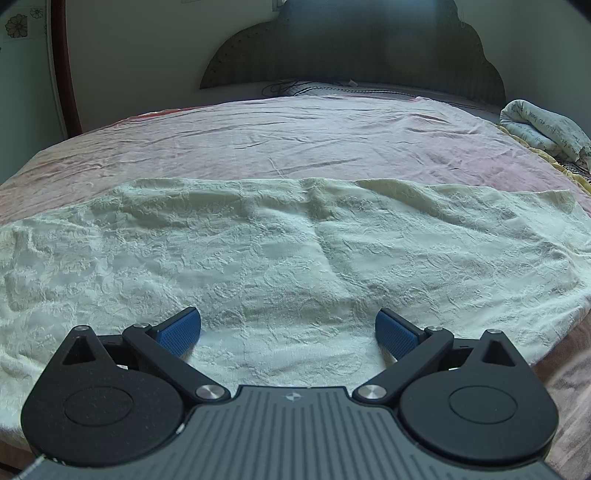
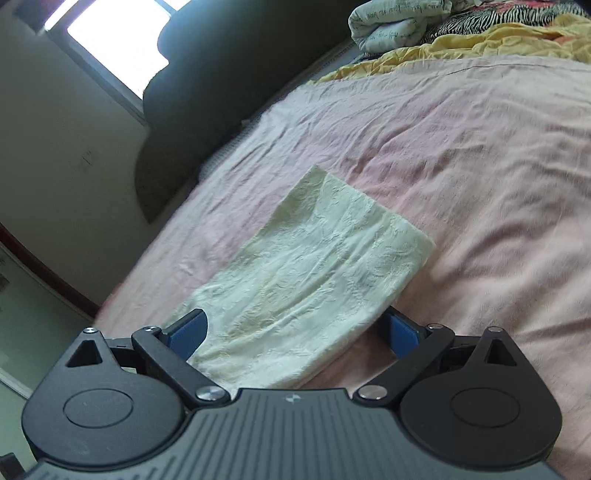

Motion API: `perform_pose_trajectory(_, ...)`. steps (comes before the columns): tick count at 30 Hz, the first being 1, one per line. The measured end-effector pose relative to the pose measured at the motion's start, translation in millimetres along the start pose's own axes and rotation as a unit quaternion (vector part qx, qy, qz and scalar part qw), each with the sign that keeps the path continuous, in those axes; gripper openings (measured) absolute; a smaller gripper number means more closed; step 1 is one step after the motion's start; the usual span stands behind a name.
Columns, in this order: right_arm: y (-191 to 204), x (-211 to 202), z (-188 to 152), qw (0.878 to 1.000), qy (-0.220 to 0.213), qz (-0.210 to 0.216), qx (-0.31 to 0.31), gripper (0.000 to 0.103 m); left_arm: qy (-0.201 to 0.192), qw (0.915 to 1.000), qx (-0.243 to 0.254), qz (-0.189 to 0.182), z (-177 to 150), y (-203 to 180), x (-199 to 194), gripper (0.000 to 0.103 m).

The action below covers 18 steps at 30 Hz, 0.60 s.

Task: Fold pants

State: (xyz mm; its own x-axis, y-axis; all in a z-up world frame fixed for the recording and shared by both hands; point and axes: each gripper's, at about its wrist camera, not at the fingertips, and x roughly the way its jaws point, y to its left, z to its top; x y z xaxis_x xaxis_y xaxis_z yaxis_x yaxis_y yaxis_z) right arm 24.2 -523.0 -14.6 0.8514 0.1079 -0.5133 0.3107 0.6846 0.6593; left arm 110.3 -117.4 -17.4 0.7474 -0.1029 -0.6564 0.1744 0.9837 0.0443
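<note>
Cream pants [image 1: 280, 251] of embossed cloth lie flat across the pink bed sheet [image 1: 295, 140], spanning the left wrist view from side to side. My left gripper [image 1: 288, 321] hovers over their near edge, its blue pads [image 1: 177, 334] wide apart with only flat cloth beneath. In the tilted right wrist view the pants [image 2: 317, 266] show as a long doubled strip running away from me. My right gripper [image 2: 293, 319] stands open around the strip's near end. One blue pad [image 2: 188, 332] sits to the left of the cloth and the other is half hidden under its right edge; neither presses on it.
A dark padded headboard [image 1: 351, 48] closes the far side of the bed. A rolled printed quilt [image 1: 543, 129] [image 2: 391, 26] and a yellow cloth [image 2: 480, 40] lie at the far right corner. A bright window [image 2: 122, 40] is in the wall, and a wooden door frame [image 1: 62, 66] stands at left.
</note>
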Motion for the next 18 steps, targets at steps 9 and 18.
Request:
perform_pose_trajectory(9, -37.8, 5.9, 30.9, 0.979, -0.027, 0.1, 0.177, 0.1, 0.0, 1.0, 0.0, 0.0, 0.0, 0.2, -0.2, 0.101)
perform_pose_trajectory(18, -28.3, 13.7, 40.4, 0.975, -0.014, 0.125, 0.181, 0.1, -0.001, 1.0, 0.0, 0.0, -0.6, -0.1, -0.4, 0.101)
